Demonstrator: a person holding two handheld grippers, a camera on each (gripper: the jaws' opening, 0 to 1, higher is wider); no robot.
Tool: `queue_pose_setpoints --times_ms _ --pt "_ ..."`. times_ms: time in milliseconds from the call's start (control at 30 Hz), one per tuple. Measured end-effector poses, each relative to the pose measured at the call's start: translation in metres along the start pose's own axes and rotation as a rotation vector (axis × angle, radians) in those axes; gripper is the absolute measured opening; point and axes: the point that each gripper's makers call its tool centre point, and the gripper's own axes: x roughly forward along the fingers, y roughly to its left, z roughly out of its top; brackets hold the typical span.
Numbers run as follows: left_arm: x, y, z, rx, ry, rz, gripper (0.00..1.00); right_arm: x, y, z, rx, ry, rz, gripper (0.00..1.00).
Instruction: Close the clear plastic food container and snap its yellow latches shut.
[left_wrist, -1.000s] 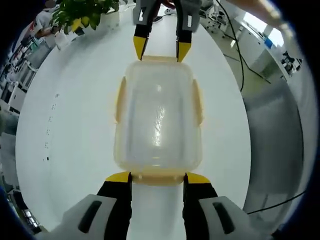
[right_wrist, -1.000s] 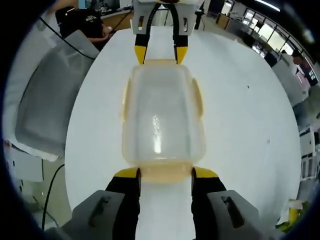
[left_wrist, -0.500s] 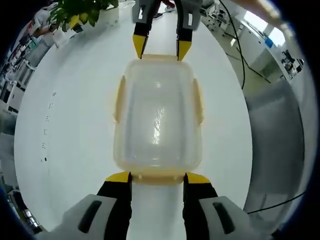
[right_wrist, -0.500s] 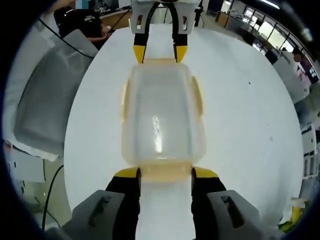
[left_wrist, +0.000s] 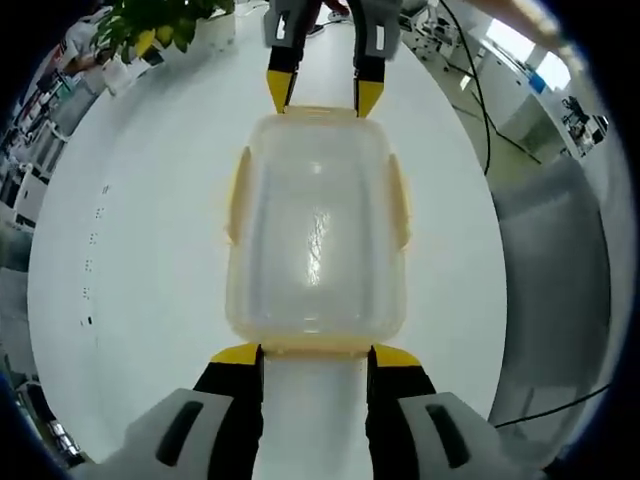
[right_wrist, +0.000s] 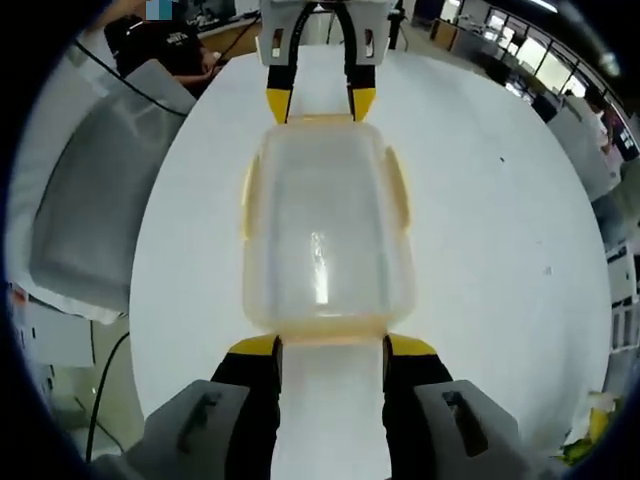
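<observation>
The clear plastic container (left_wrist: 315, 230) lies on the white table (left_wrist: 130, 250) with its lid on. Pale yellow latches (left_wrist: 238, 195) run along its long sides. My left gripper (left_wrist: 316, 355) is open, its yellow tips either side of the container's near end latch. Facing it at the far end, the right gripper (left_wrist: 323, 95) is also open. In the right gripper view the container (right_wrist: 325, 225) fills the middle. There my right gripper (right_wrist: 331, 346) straddles the near end latch (right_wrist: 330, 343), and the left gripper (right_wrist: 320, 103) stands at the far end.
A green potted plant (left_wrist: 160, 25) stands at the table's far left edge. Grey panels lie beyond the table edge (left_wrist: 560, 290) (right_wrist: 90, 200), with black cables (left_wrist: 470, 90) nearby. A person in a dark top (right_wrist: 170, 45) sits at the back.
Both grippers have stayed at the container's ends. The container sits slightly larger in both views, and the near end latch shows as a thinner strip between each pair of jaws.
</observation>
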Motion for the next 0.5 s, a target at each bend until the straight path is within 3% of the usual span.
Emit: queue_pose_setpoints --times_ms 233,267,333,367,433,500 --pt "0.001 0.000 -0.001 0.015 -0.007 -0.004 0.34 0.001 0.000 -0.002 0.031 -0.015 0.006 0.36" --pt "0.002 0.000 -0.002 0.019 -0.015 -0.006 0.34 0.002 0.007 -0.006 0.089 -0.008 0.040 0.33" --pt "0.002 0.001 -0.002 0.000 -0.025 -0.008 0.35 0.010 0.007 -0.013 0.064 0.005 0.034 0.23" --pt "0.003 0.001 -0.002 -0.024 -0.038 -0.007 0.35 0.015 0.002 -0.025 0.066 0.053 -0.007 0.25" --pt "0.005 0.001 -0.008 -0.037 -0.039 -0.010 0.34 0.023 0.012 -0.035 0.134 0.078 0.034 0.29" --pt "0.007 0.005 -0.022 -0.025 0.005 0.019 0.28 0.029 0.017 -0.041 0.152 0.075 0.054 0.29"
